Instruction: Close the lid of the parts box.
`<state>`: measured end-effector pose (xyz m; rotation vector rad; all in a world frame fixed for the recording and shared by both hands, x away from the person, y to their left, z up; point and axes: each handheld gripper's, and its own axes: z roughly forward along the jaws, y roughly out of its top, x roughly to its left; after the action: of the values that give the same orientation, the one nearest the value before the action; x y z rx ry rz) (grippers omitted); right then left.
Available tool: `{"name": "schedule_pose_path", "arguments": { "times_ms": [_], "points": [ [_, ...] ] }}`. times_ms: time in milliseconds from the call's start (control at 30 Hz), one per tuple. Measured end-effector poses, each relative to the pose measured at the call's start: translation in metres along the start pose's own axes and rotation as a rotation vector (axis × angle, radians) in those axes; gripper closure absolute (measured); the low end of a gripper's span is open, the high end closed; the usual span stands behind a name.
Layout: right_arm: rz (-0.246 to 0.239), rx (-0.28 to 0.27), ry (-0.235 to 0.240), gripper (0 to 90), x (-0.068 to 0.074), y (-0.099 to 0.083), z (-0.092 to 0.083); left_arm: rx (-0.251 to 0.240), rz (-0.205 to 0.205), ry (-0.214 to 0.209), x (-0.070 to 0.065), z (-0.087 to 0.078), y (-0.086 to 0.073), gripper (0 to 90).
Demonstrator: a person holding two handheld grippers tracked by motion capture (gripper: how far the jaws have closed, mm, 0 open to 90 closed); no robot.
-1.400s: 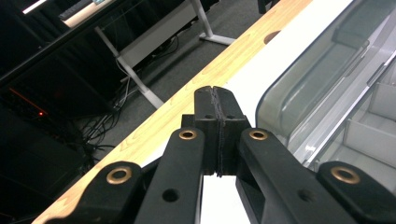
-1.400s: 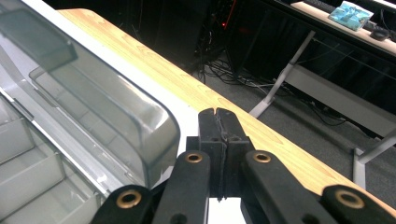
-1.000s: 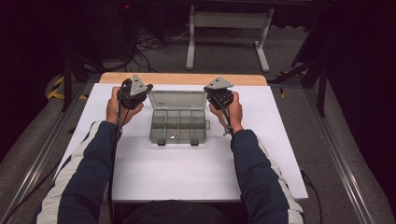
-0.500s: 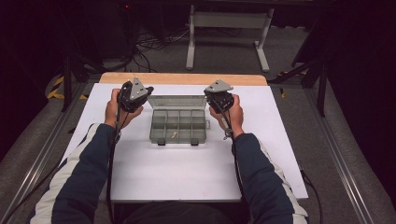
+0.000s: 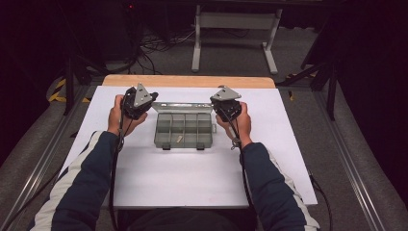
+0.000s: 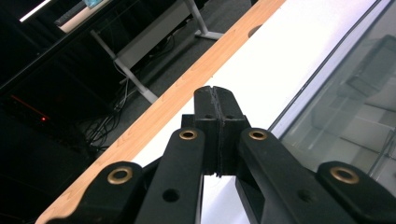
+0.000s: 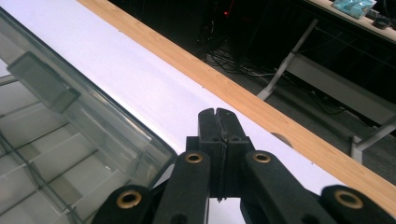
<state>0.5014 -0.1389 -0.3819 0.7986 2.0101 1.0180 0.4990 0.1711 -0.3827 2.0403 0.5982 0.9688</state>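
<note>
My clear plastic compartment box (image 5: 184, 130) lies flat on the white tabletop (image 5: 192, 178), centred toward its far edge, its transparent lid (image 5: 184, 107) raised at the back.

Compartment box (image 5: 184, 130) lies on table (image 5: 192, 183), between tongs.

one clear compartment box (image 5: 184, 129), two tongs, left (image 5: 153, 96), right (image 5: 215, 102), one table (image 5: 192, 178)

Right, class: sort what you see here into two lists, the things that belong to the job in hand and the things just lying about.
Belongs to the job:
- clear compartment box, lid open
- left tool, shut, beside the box
- right tool, shut, beside the box

Just lying about:
- white table top
- wooden strip at the far edge
- grey stand on the floor
- floor cables
</note>
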Motion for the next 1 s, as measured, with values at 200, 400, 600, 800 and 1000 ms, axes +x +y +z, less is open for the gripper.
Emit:
{"name": "schedule_pose_path", "arguments": {
  "times_ms": [200,400,600,800,1000],
  "points": [
    [-0.002,0.006,-0.006,90.0,0.002,-0.001,-0.001,-0.006,-0.013,0.008,-0.002,-0.001,-0.002,90.0],
    [0.015,0.027,-0.021,90.0,0.005,-0.001,-0.003,-0.005,-0.021,0.008,-0.003,-0.002,-0.002,90.0],
    [0.018,0.039,-0.018,90.0,0.007,-0.002,-0.005,-0.013,-0.012,0.007,-0.008,-0.004,0.001,90.0],
    [0.018,0.04,-0.014,90.0,0.011,-0.002,-0.01,-0.011,0.009,0.007,-0.014,-0.003,0.002,90.0],
    [0.026,0.045,-0.002,90.0,0.012,-0.006,-0.011,-0.01,0.006,0.004,-0.016,-0.004,0.001,90.0]
  ]
}}
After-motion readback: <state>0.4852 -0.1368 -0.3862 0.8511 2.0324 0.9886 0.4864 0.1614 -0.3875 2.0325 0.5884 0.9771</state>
